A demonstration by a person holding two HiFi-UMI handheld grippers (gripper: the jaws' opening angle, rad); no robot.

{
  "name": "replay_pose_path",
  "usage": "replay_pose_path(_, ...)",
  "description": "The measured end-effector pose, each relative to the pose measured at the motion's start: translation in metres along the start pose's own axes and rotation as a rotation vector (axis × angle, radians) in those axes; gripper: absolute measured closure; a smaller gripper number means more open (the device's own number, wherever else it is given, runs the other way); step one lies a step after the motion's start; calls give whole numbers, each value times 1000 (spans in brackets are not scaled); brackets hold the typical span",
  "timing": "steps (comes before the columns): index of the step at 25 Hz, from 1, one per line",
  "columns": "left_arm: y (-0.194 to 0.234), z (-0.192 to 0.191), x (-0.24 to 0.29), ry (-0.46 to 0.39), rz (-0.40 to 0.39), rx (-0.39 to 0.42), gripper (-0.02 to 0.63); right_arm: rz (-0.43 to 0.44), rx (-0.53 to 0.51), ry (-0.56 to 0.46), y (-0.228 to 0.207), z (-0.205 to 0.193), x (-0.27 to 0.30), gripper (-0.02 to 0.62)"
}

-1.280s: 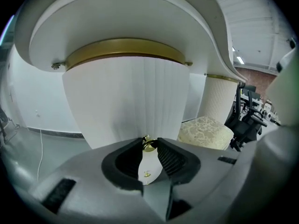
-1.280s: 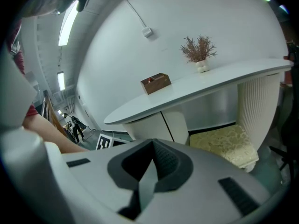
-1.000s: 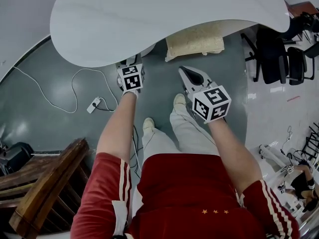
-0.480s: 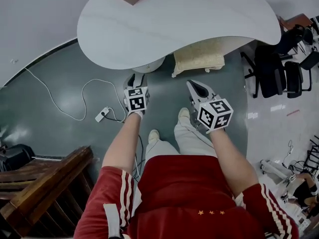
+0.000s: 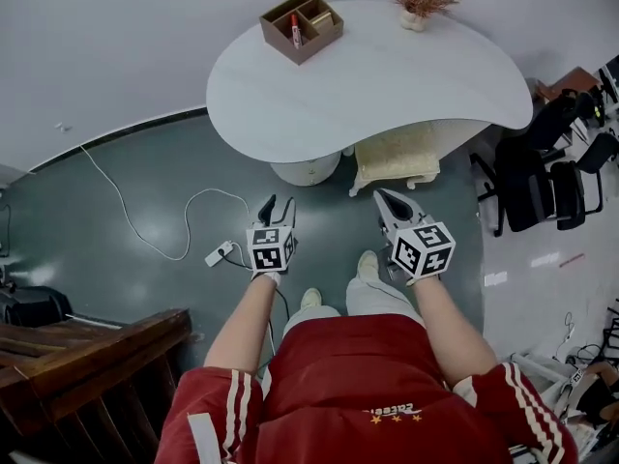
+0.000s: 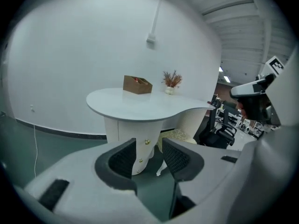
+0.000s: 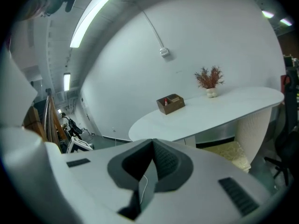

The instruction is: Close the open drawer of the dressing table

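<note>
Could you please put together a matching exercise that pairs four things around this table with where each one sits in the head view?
Things:
1 wooden box
2 power strip
3 black chairs
4 cushioned stool

Places:
A tucked under the edge of the tabletop
B on top of the tabletop
C on the floor, in front of the table, towards the left
D on the floor at the table's right end

Pairs: 1-B, 2-C, 3-D, 4-A
</note>
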State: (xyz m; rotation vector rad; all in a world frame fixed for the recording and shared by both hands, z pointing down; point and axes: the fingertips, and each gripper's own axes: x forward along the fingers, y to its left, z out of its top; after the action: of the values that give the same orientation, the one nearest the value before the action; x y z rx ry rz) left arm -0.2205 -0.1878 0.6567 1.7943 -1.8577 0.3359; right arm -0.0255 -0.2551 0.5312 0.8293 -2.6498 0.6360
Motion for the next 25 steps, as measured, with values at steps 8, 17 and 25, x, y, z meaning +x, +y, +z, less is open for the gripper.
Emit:
replay_pose_path(8,-41,58,-76,-68,-177,57,437,1,-30,-53,39,35,-37,592)
replay_pose_path(17,-45,128,-160,-203,-228,64,437,-40,-91,-155,69,88,-96,592)
replay_pose_path(25,-58,192,-227,-353,-311,133,441,-59,-137,-296,107,134,-143,592)
